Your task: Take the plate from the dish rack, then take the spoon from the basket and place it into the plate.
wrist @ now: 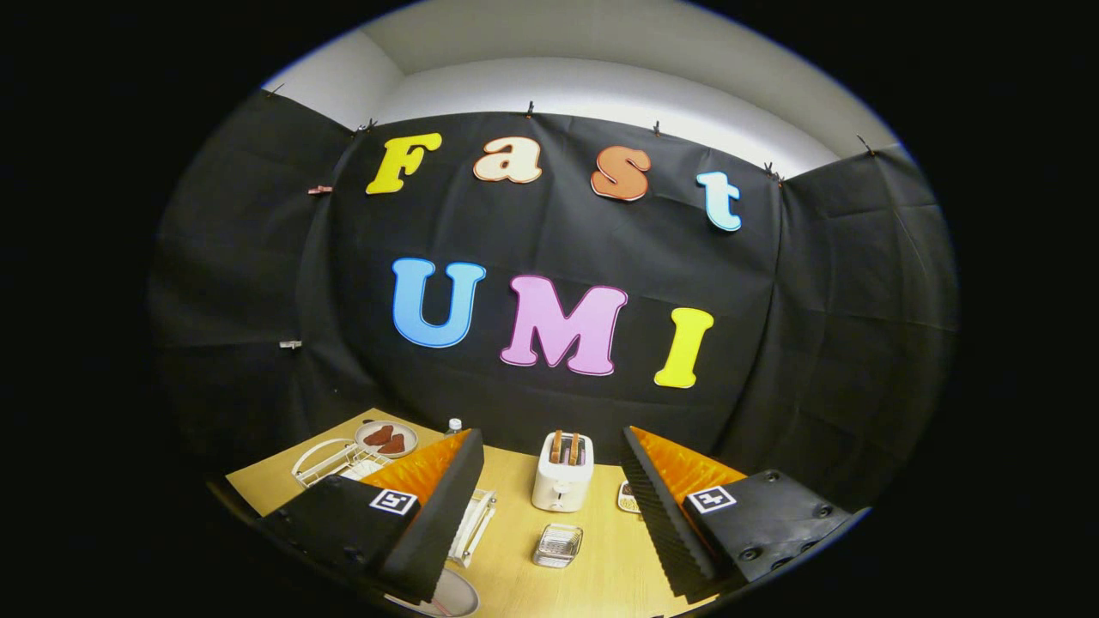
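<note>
- The jaws (549,506) hang wide open above the worktop (601,566) and hold nothing.
- Each of the two fingers (438,506) is a wedge shape with a ribbed inner face, and each carries one small square tag with black and white marks.
- The worktop is smooth, light wood.
- One white wire dish rack (330,463) sits far to the left, beyond the left finger. It is made of thin bent wires.
- One small round plate (386,439) sits at the far end of the rack. It has two brown pieces on it. I cannot tell what they are.
- One round pale plate (451,596) lies flat on the worktop, near, just under the tip of the left finger. The finger hides most of it.
- A flat white wire basket (475,524) lies beside the left finger. Long thin things lie in it, but I cannot tell if one is the spoon.
- One white toaster (562,481) stands between the fingers, farther off. Two brown slices stick up from its slots.
- One small clear glass dish (558,546) with ribbed sides sits just in front of the toaster.
- One bottle with a white cap (453,424) peeks out behind the left finger.
- One small pale thing (628,498) lies next to the right finger, half hidden.
</note>
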Motion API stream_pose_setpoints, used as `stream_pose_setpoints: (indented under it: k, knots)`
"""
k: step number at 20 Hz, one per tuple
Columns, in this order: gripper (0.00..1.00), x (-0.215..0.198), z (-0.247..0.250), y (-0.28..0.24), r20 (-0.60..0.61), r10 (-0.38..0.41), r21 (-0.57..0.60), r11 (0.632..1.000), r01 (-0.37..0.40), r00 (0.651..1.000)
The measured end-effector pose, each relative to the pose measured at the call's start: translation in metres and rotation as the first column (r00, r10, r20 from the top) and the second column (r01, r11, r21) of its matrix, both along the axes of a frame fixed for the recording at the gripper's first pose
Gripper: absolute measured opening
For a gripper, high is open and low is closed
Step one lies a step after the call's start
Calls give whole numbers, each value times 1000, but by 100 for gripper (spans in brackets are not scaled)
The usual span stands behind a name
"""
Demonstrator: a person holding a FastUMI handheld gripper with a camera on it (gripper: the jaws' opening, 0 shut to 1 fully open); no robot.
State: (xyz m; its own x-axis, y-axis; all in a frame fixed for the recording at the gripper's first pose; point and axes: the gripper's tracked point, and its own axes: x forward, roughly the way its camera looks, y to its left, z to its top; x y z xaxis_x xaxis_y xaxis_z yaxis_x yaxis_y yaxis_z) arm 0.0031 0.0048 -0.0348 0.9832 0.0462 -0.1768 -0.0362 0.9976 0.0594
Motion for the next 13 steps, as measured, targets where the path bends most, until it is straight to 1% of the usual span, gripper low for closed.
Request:
stream_pose_setpoints:
  k: [4,13]
  knots:
    - [98,-3,-4,-8,-8,-22,-2,1000,22,1000]
    - [98,-4,-8,-1,-11,-6,-29,1000,6,1000]
